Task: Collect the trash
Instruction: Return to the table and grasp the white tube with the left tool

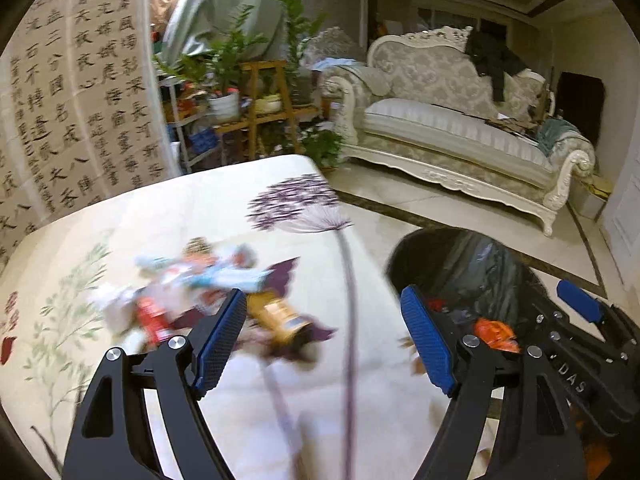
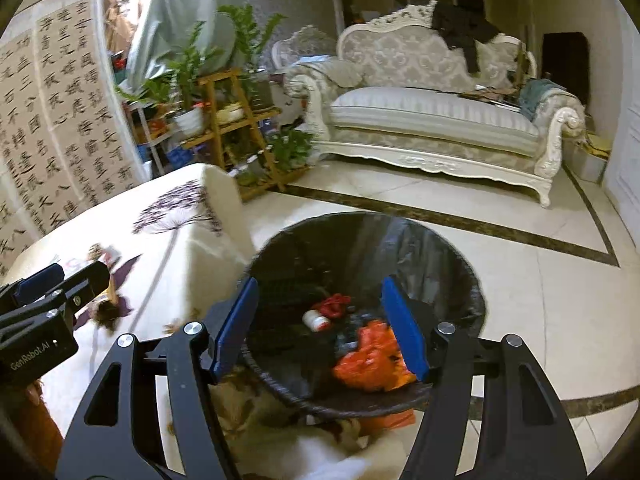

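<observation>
A blurred heap of wrappers [image 1: 192,280] lies on the flowered tablecloth [image 1: 280,380], with a yellow packet [image 1: 280,316] at its right end. My left gripper [image 1: 326,332] hangs open above the cloth just right of the heap, nothing between its blue pads. A round bin with a black liner [image 2: 460,264] stands on the floor beside the table; inside lie an orange bag [image 2: 368,356], red scraps [image 2: 334,304] and a small white bottle [image 2: 316,320]. My right gripper [image 2: 324,328] is open over the bin, its pads empty. The right gripper [image 1: 580,300] also shows in the left wrist view.
An ornate pale sofa [image 2: 432,116] lines the far wall across a shiny tiled floor [image 2: 520,280]. A wooden plant stand [image 2: 236,120] with potted plants stands behind the table's far corner. A calligraphy screen [image 1: 72,112] rises on the left. The left gripper [image 2: 44,292] sits at the right wrist view's left edge.
</observation>
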Tool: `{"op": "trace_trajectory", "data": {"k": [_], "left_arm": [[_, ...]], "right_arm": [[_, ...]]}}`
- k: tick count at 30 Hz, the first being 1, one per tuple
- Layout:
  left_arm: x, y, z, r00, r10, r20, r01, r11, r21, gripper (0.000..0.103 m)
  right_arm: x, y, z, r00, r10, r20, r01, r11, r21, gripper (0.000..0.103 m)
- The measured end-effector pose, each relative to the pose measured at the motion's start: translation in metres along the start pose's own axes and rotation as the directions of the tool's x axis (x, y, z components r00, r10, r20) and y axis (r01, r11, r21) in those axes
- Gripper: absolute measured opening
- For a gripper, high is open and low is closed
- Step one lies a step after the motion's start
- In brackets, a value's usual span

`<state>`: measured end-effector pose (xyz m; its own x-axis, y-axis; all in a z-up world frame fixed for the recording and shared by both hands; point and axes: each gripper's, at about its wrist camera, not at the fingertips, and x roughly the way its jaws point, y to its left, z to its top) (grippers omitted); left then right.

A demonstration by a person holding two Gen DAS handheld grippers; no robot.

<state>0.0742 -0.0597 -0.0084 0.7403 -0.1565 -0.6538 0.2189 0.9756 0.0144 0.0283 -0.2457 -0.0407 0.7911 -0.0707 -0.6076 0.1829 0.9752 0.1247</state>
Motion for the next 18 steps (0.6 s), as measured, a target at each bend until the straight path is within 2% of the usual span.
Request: {"op": "trace_trajectory", "data": {"k": [11, 18], "left_arm": [[-0.022, 0.072, -0.030, 0.991, 0.128, -0.026, -0.130, 0.988, -0.088, 0.077], [-0.019, 0.117, -0.048, 0.979, 0.183, -0.095, -0.196, 0.969, -0.153, 0.077]], "right_arm": [[-0.011, 0.062, -0.007, 0.995, 0.101, -0.018, -0.102, 0.990, -0.092, 0.063], [-0.009, 0.088, -0.014, 0.989, 0.138, -0.049, -0.143, 0.981, -0.128, 0.063]]}}
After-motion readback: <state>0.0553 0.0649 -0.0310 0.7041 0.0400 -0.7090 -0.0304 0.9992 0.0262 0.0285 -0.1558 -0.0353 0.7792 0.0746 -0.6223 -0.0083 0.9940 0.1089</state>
